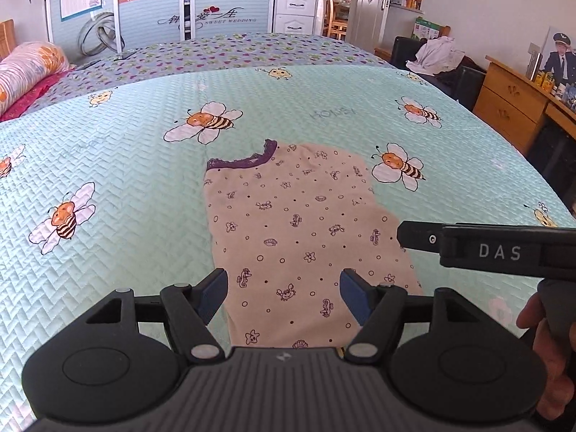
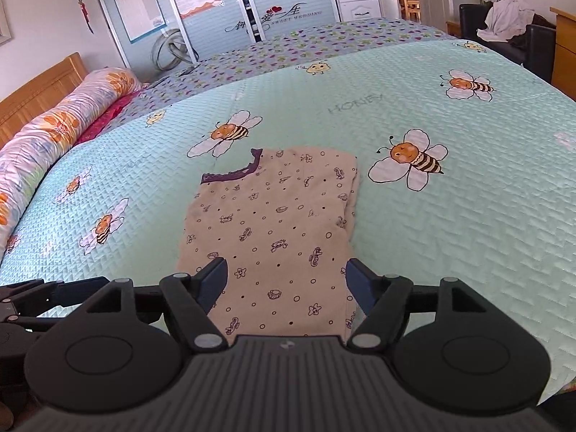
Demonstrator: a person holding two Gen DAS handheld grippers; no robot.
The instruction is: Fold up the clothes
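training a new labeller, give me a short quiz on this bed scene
1. True or false: the left gripper holds the shirt.
2. Which colour is the shirt's neckline trim? A green, B purple, C red.
3. Fill in: the insects printed on the quilt are ____.

Key: 1 false, both the left and the right gripper have open jaws with nothing between them, above the shirt, which lies flat. 2 B. 3 bees.
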